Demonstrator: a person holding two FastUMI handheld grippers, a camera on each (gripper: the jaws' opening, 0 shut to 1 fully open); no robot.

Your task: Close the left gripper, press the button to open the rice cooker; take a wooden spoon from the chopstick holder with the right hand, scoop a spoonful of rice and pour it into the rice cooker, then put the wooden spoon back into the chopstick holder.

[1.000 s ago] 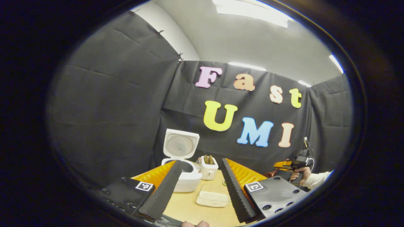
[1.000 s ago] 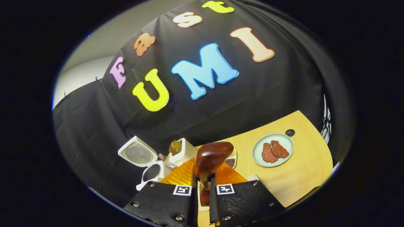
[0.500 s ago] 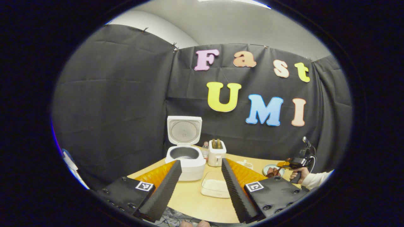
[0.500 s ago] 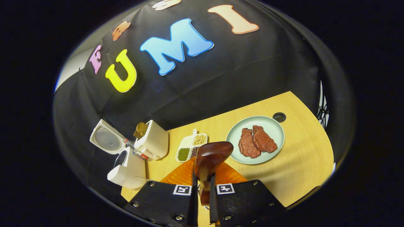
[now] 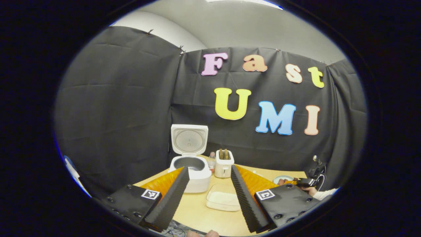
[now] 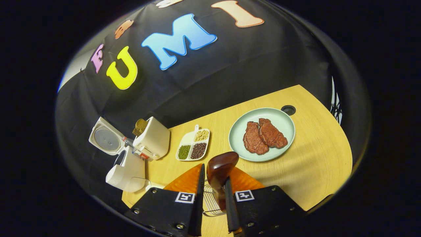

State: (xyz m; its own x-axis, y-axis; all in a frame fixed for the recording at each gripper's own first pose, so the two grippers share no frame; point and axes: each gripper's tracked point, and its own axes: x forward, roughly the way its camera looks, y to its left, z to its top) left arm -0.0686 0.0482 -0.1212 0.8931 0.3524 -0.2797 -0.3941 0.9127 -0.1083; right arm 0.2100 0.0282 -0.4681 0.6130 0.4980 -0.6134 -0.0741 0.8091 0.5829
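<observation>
The white rice cooker (image 5: pixel 194 176) stands open with its lid (image 5: pixel 189 140) up; it also shows at the left (image 6: pixel 126 171). A clear container of rice (image 5: pixel 223 199) lies in front of my left gripper (image 5: pixel 209 169), which is open and holds nothing. My right gripper (image 6: pixel 213 174) is open. The dark wooden spoon (image 6: pixel 222 164) stands between its fingers, leaning on the right finger with a gap on the left. The spoon's handle drops into a wire chopstick holder (image 6: pixel 210 202) below the fingers. Farther off, that right gripper (image 5: pixel 301 182) shows in a person's hand (image 5: pixel 310 190).
A white toaster (image 6: pixel 152 138) with brown slices stands beside the cooker, a small bottle (image 5: pixel 212 159) between them. A divided dish of beans (image 6: pixel 193 147) and a pale green plate (image 6: pixel 283 118) with two pieces of meat lie on the wooden table (image 6: pixel 312 164). Black cloth walls close behind.
The right gripper has sunk toward the table and its jaws have parted off the spoon; the wire holder has come into view below. The left gripper tilted down, then held nearly still.
</observation>
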